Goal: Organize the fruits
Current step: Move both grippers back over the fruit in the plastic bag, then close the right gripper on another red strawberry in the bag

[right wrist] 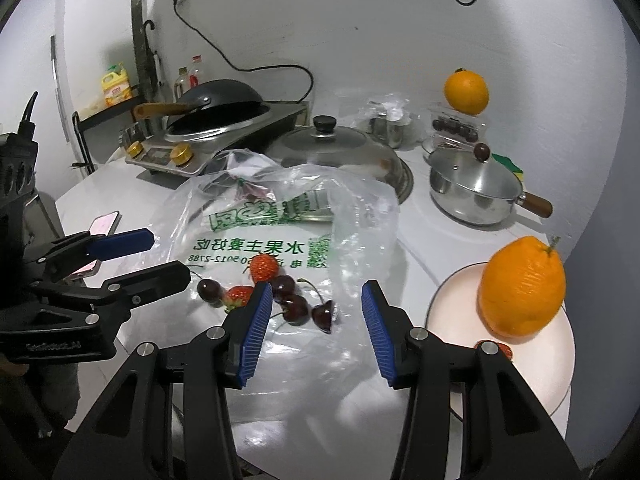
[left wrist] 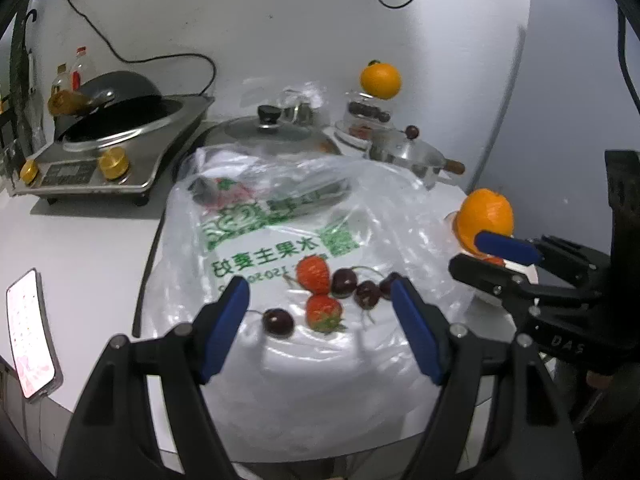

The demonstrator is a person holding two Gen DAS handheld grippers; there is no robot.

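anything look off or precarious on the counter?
Yes: an orange is balanced on top of a clear lidded box of dark fruit at the back, where it could roll off. Strawberries and cherries lie loose on a crumpled plastic bag.

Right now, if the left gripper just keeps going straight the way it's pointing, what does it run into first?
Most likely the loose fruit on the plastic bag: the nearer strawberry lies straight ahead between the open fingers of the left gripper, with cherries beside it. Depth is uncertain here.
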